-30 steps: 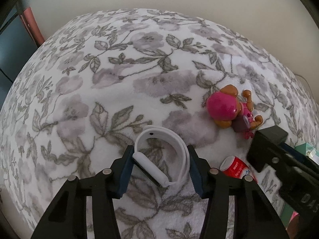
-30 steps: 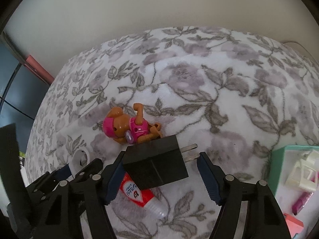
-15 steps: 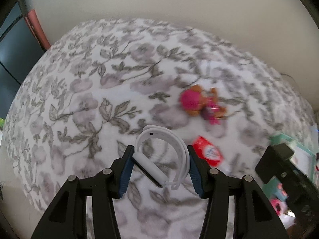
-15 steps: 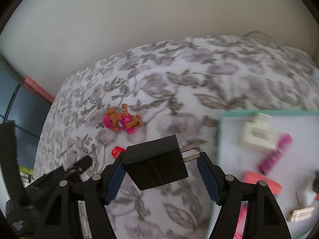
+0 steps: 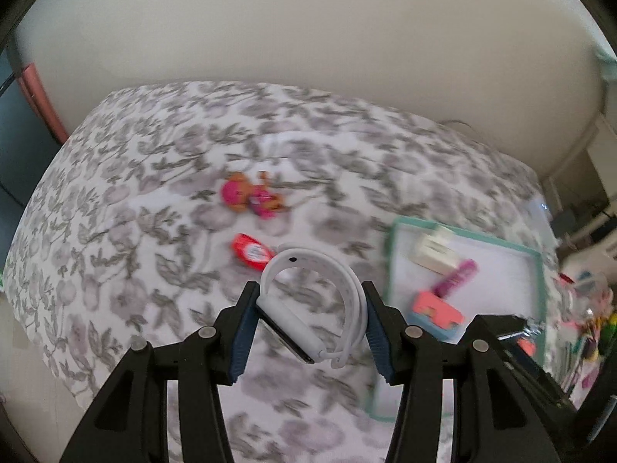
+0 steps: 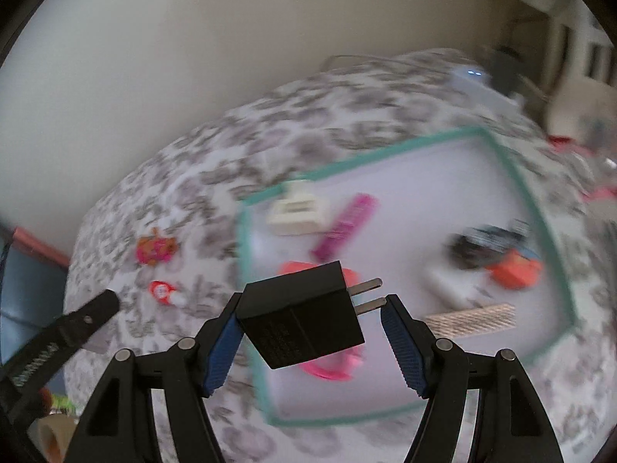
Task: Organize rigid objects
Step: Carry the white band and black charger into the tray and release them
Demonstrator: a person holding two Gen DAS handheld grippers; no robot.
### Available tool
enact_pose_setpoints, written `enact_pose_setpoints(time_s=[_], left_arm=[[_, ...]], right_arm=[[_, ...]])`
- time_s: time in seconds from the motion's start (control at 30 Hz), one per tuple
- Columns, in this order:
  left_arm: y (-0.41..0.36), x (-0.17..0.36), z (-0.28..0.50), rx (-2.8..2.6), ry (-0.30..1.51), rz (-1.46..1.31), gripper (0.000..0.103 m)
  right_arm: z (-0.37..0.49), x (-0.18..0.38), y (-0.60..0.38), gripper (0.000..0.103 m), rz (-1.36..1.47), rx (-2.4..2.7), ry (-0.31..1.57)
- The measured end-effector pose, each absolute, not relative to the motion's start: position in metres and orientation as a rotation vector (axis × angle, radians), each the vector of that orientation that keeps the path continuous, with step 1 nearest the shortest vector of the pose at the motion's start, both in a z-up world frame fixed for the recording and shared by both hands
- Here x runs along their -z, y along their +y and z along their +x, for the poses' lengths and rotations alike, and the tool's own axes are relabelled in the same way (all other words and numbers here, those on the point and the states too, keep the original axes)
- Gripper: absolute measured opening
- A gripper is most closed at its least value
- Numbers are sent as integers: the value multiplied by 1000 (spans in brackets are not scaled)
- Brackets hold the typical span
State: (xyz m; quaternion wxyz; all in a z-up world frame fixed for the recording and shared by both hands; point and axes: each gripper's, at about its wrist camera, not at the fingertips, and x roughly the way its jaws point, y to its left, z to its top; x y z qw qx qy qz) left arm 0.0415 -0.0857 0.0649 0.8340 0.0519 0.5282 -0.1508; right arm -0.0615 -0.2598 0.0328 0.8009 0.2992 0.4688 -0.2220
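Left gripper (image 5: 310, 322) clamps white watch (image 5: 308, 305); right gripper (image 6: 310, 326) clamps black charger (image 6: 300, 326) above cluttered tray (image 6: 540, 212).

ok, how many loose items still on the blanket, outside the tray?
2: the pink-and-orange toy figure far out on the blanket, and the red tube nearer the left gripper. The view is blurred and the grippers may hide more.

Both wrist cameras look down from above the floral blanket (image 5: 162, 200), the left facing its middle, the right nearer the teal-rimmed tray (image 6: 540, 208); both share tray, pink toy (image 5: 250, 196) and red tube (image 6: 164, 291).
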Motion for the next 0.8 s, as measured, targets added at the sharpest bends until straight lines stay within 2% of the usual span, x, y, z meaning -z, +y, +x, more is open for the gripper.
enact_pose_setpoints(time_s=[0.33,0.8], left_arm=[[-142,-43,-3,399,1180,145,54],[-158,6,-9,412,1284,193,54]], right_arm=[[-122,-23,-307,73,701,664,1002],[-118,-5,-310,73,671,674,1076]])
